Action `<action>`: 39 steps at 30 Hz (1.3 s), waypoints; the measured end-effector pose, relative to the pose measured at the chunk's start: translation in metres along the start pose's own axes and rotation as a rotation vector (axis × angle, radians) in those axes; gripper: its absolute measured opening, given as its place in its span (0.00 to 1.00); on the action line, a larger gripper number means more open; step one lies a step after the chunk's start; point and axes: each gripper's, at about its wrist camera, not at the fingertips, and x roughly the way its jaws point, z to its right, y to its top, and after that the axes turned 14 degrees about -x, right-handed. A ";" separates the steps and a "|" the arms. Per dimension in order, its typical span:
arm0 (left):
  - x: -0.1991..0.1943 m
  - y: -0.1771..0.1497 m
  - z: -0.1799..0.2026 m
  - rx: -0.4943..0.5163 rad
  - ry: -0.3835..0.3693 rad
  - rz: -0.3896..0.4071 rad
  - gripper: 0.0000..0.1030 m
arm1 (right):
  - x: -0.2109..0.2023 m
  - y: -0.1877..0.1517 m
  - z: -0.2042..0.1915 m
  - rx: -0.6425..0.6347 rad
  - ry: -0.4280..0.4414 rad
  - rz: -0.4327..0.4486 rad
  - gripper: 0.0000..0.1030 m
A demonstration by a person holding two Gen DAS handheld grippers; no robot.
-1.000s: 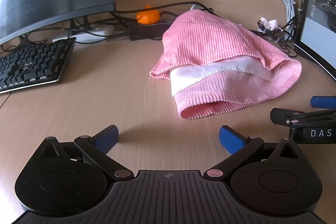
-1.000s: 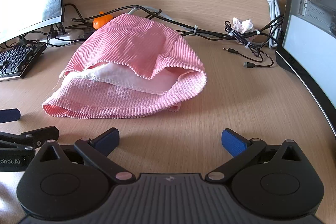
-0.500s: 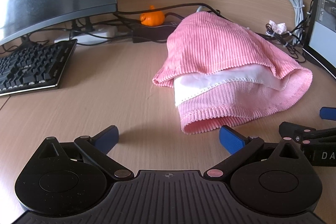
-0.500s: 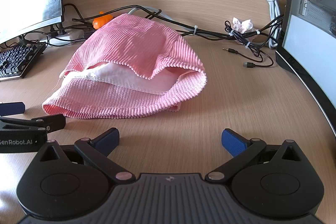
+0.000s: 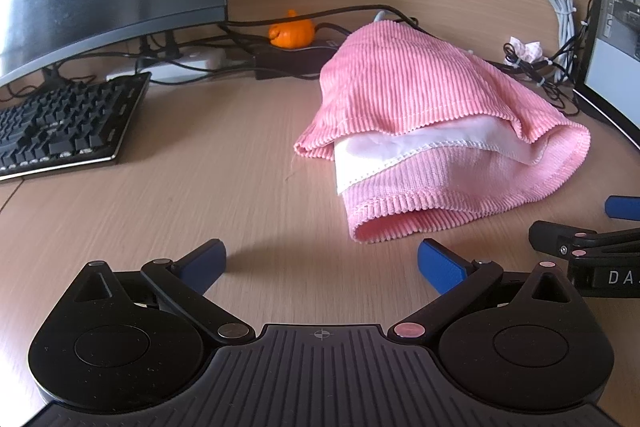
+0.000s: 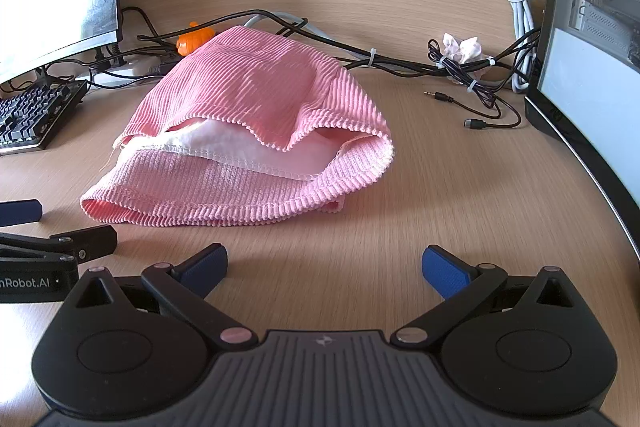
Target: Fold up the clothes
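Now the left gripper (image 5: 322,259) is sitting closer to the pink garment (image 5: 436,131) than a second ago: in the left wrist view the ribbed hem, formerly in the middle of the frame, is lying just above the right blue fingertip (image 5: 440,265). Both of its fingers are spread wide and holding nothing. The right gripper (image 6: 324,265) is likewise spread and empty, and its view is looking much as it did before, with the garment (image 6: 256,131) bunched at centre frame on the worktop (image 6: 440,187), white lining showing between the pink layers. At the lower left of that view the left gripper's arm (image 6: 60,243) is showing further in than earlier. Judging from this, the approach is nearly over and no fold is begun; the left side is lining up on the near hem corner for a first pinch.
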 end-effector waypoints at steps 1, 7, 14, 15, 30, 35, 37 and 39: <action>0.001 0.001 0.001 -0.001 0.002 0.000 1.00 | 0.000 0.000 0.000 0.000 0.000 0.000 1.00; 0.003 0.002 0.002 -0.003 0.010 0.003 1.00 | 0.000 0.000 0.000 0.000 0.000 0.000 1.00; 0.003 0.002 0.002 -0.003 0.010 0.003 1.00 | 0.000 0.000 0.000 0.000 -0.001 0.000 1.00; 0.003 0.002 0.002 -0.003 0.010 0.003 1.00 | 0.000 0.000 0.000 0.000 -0.001 -0.001 1.00; 0.003 0.002 0.002 -0.004 0.010 0.002 1.00 | 0.000 0.000 0.000 0.000 0.000 -0.001 1.00; 0.003 0.002 0.002 -0.004 0.011 0.003 1.00 | 0.000 0.000 0.000 0.000 0.000 0.000 1.00; 0.003 0.002 0.002 -0.004 0.011 0.003 1.00 | 0.000 0.000 0.000 0.000 0.000 -0.001 1.00; 0.003 0.002 0.002 -0.004 0.010 0.002 1.00 | 0.000 0.000 0.000 0.000 0.000 -0.001 1.00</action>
